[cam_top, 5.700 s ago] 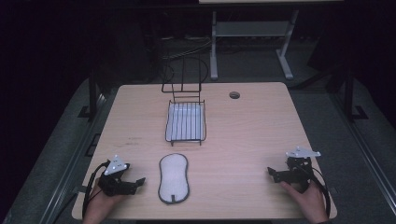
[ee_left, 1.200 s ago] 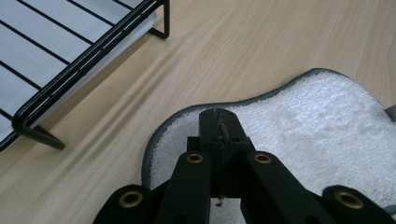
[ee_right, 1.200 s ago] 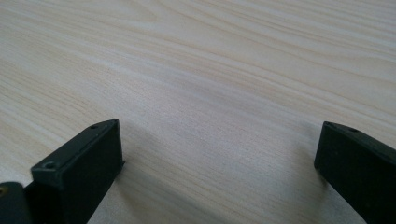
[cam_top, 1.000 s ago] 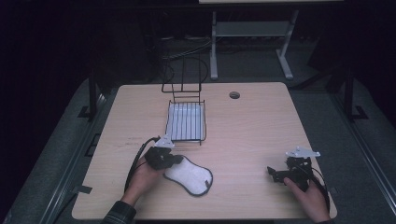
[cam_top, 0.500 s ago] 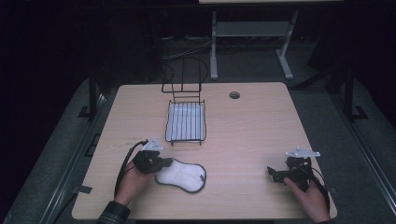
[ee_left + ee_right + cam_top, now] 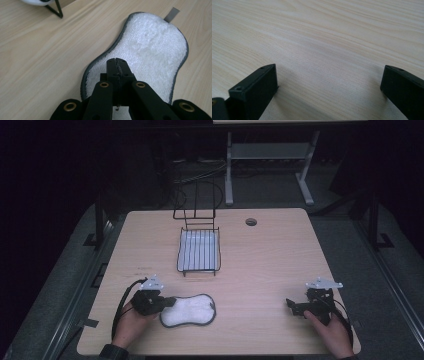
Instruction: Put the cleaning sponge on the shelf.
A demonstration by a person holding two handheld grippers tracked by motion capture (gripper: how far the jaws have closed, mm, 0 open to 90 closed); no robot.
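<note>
- The left claw [image 6: 167, 303] is pressed together, and it rests on the near end of the white pad [image 6: 190, 310].
- From the left gripper view you cannot tell whether the pad [image 6: 147, 52] is pinched between the jaws or just under them.
- The white pad lies flat on the table [image 6: 270, 255], near the front edge, with a dark trim all around it.
- A wire rack [image 6: 199, 249] stands behind the pad, near the middle of the table. It is apart from the pad.
- A small round hole [image 6: 251, 222] sits in the table to the right of the rack.
- The right claw [image 6: 291, 306] is spread wide, with bare wood between its jaws. It is well apart from the pad.
</note>
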